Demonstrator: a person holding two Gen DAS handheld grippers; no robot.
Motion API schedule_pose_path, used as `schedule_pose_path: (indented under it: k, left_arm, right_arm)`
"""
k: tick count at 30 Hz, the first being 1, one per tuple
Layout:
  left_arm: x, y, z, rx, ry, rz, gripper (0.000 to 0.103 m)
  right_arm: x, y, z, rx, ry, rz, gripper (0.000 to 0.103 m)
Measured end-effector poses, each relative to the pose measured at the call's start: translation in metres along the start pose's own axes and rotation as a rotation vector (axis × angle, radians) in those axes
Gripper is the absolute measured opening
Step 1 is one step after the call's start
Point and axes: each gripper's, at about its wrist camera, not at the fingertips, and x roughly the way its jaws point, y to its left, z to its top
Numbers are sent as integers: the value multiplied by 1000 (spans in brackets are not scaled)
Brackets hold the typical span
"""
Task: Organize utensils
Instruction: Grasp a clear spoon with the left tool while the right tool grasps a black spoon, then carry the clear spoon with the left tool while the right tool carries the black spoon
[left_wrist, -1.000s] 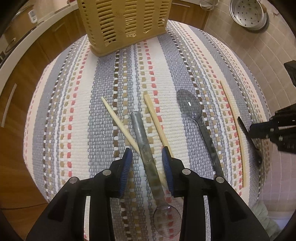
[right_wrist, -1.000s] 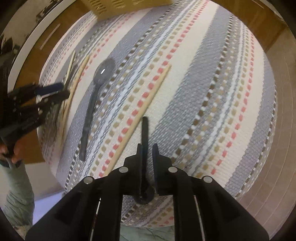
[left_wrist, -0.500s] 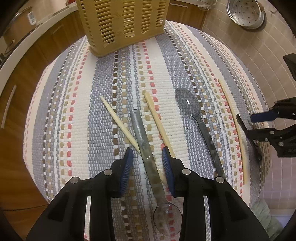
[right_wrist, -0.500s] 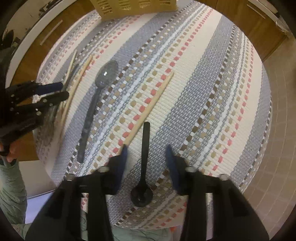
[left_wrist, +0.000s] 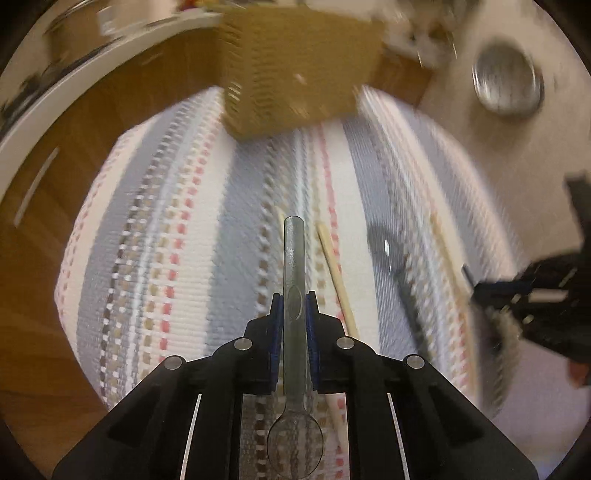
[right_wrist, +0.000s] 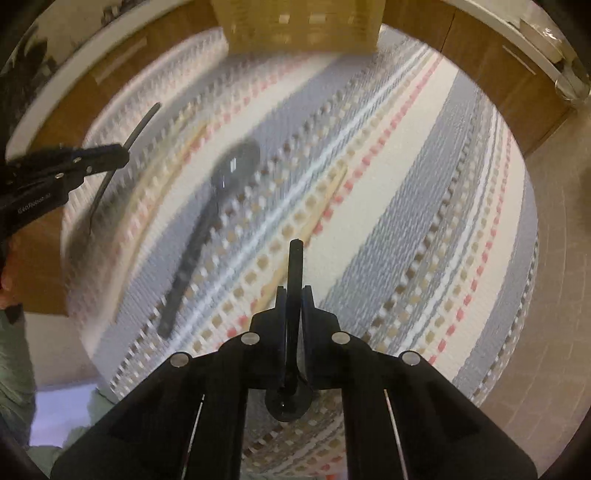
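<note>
the left gripper (left_wrist: 294, 306) is clamped on the clear spoon (left_wrist: 294, 332) and the right gripper (right_wrist: 294, 301) on the black spoon (right_wrist: 293, 332), low centre, while the basket (left_wrist: 299, 70) sits at top, with a grey spoon (right_wrist: 207, 229) and chopsticks (left_wrist: 336, 280) left lying on the mat (right_wrist: 406, 184).

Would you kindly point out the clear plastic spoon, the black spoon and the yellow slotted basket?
clear plastic spoon (left_wrist: 294, 258), left wrist view, handle.
black spoon (right_wrist: 295, 266), right wrist view, handle.
yellow slotted basket (left_wrist: 295, 70), left wrist view, front wall.
</note>
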Motion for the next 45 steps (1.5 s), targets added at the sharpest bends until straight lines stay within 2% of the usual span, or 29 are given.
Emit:
schedule_pose_path:
  k: [3,7,11,16,19,21,28,32,37,45]
  left_arm:
    - [-19,15,7,-85,-98,-46,10]
    - [-41,14,14,-118,-233,-83,10]
    - [-64,0,18,-115,-402,-73,10]
    - [-99,-13,34,-116,-654,-102,10]
    - [-118,-24,43,-115,-786,-70,10]
    - [-124,-25,63,-113,-856,-63,10]
    - [-107,-22,124,-133,-931,-68,10]
    - [-90,-16,152,-133,-953,-44,10]
    - [-65,-12,177,-126,-983,25,10]
    - [-31,-6,185,-126,-1010,118,10]
  right_arm:
    - [-23,-8,8,28,-101,60,6]
    - [-46,-8,21,46,-244,130,6]
    - [-65,-8,30,70,-392,175,6]
    - [-90,-15,52,85,-547,154,6]
    - [-106,-13,67,72,-626,106,6]
    - [-113,-11,82,52,-673,85,6]
    - [-135,-9,138,19,-882,-6,6]
    - [-135,-21,172,37,-960,-8,6]
    - [-130,-40,212,63,-1010,1,6]
    - [-97,-61,247,61,-1008,-27,6]
